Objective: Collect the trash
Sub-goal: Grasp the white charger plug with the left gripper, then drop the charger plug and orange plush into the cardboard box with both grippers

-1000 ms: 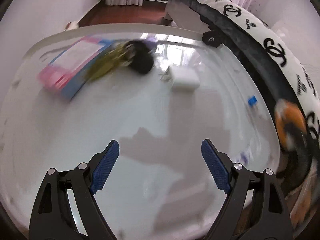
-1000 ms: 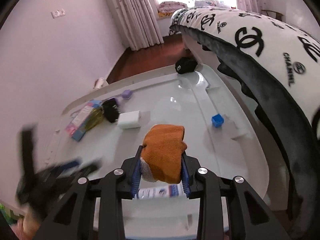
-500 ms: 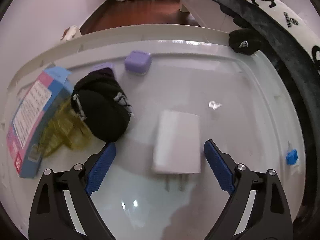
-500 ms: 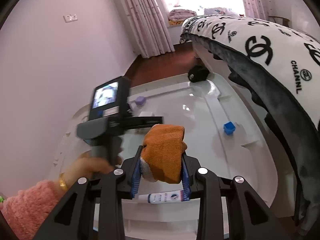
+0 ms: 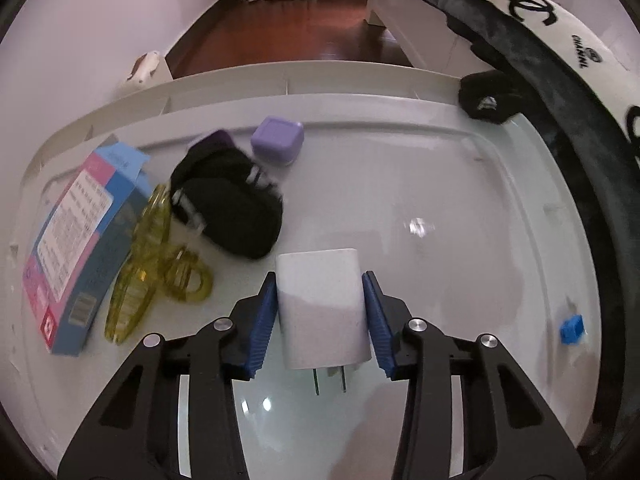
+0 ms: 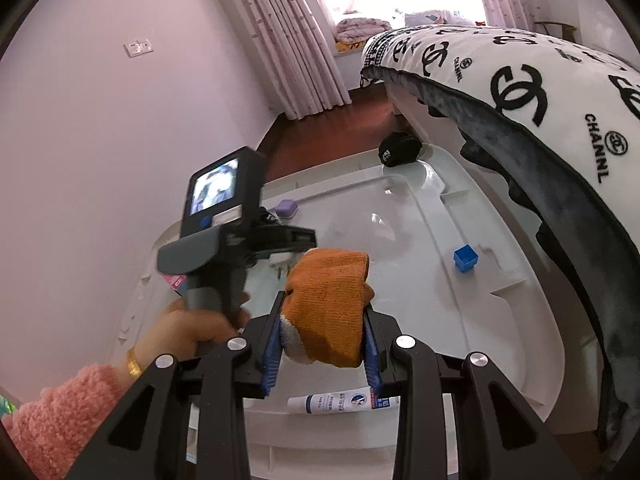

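The left claw (image 5: 320,312) gripped the white charger (image 5: 322,304) just beside the black sock (image 5: 232,208) on the table (image 5: 440,184); the right claw (image 6: 322,344) clamped an orange glove (image 6: 328,300), both seemingly held for removal.

Tube (image 6: 340,402) partly hidden behind right gripper (image 6: 322,354); box print unreadable.

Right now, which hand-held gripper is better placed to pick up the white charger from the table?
The left hand-held gripper. Its blue pads already stand on both sides of the white charger, close against it. The right hand-held gripper is busy: it is shut on the orange glove.
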### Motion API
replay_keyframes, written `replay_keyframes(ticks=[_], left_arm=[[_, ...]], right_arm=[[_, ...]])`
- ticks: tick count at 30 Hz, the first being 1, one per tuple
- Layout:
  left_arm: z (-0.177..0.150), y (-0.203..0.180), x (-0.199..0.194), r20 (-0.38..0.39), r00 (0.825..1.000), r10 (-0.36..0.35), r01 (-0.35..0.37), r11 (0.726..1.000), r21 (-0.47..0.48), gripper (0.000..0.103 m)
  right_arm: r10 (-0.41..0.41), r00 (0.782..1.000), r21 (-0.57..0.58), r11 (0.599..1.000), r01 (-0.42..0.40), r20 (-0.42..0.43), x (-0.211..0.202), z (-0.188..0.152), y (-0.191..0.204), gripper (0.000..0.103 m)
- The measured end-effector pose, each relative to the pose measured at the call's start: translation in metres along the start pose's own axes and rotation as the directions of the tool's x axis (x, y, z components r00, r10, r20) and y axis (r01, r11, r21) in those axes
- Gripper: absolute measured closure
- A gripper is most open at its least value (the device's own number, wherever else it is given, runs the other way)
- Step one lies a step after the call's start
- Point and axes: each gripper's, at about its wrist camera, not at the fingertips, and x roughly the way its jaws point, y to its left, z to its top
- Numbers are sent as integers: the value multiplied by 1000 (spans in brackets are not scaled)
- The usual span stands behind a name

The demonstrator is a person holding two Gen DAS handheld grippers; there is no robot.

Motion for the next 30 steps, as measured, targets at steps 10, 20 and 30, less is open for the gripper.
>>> replay_keyframes(ticks=[10, 20, 30], left_arm=[[-112, 47, -128, 115, 991, -61, 48, 993, 110, 63], [-263, 124, -179, -27, 999, -24, 24, 1000, 7, 63], [-352, 131, -84, -420, 899, -125, 81, 989, -122, 63]], right_arm=[[-1, 999, -108, 994, -3, -36, 0, -20, 27, 70], [59, 958, -197, 973, -119, -282, -19, -119, 83, 70], [-98, 824, -171, 985, 2, -558, 8, -220, 73, 57]])
